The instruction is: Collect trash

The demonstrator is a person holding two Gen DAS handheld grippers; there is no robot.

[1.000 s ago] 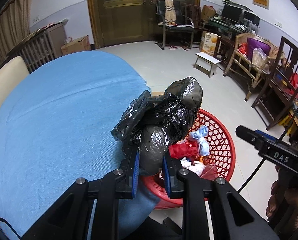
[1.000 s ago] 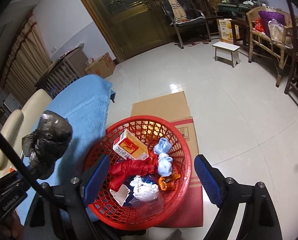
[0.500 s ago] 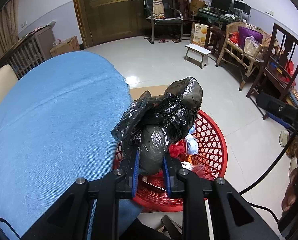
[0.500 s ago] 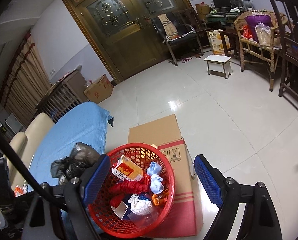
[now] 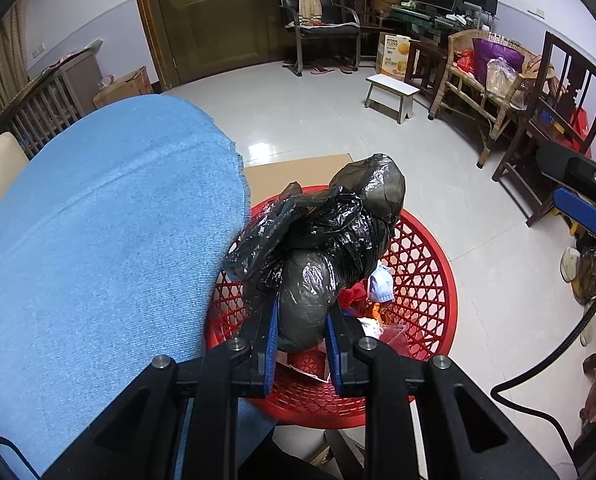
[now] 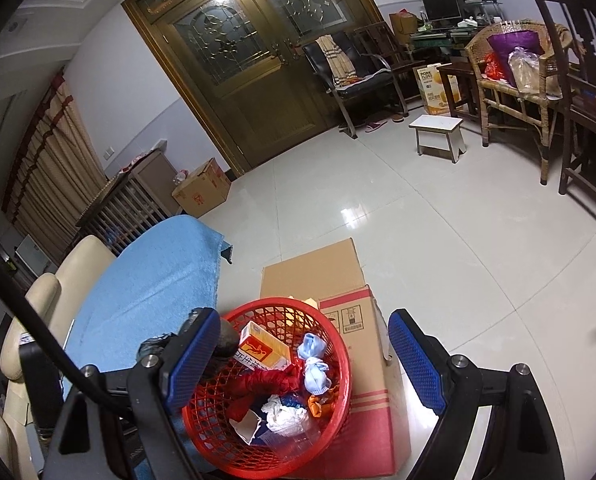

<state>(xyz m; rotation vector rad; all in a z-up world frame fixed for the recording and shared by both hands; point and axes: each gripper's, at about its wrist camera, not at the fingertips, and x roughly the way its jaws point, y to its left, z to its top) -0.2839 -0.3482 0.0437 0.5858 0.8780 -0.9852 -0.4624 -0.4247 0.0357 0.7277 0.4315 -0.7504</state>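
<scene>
Left wrist view: the camera sits behind its fingers [image 5: 268,344], close above the red basket [image 5: 430,280], looking forward and down. The blue-covered surface [image 5: 98,240] lies left of the fingers; the floor runs ahead to the wooden door [image 5: 218,12].

Right wrist view: the camera sits behind its fingers [image 6: 416,364], higher and farther from the red basket [image 6: 338,360], which lies low between them over a cardboard box [image 6: 362,320]. It faces the same door [image 6: 258,60].

Both views share basket, blue surface [image 6: 158,276], door, white stool [image 5: 392,90] [image 6: 438,130] and wicker chair [image 5: 482,76] [image 6: 514,64].
</scene>
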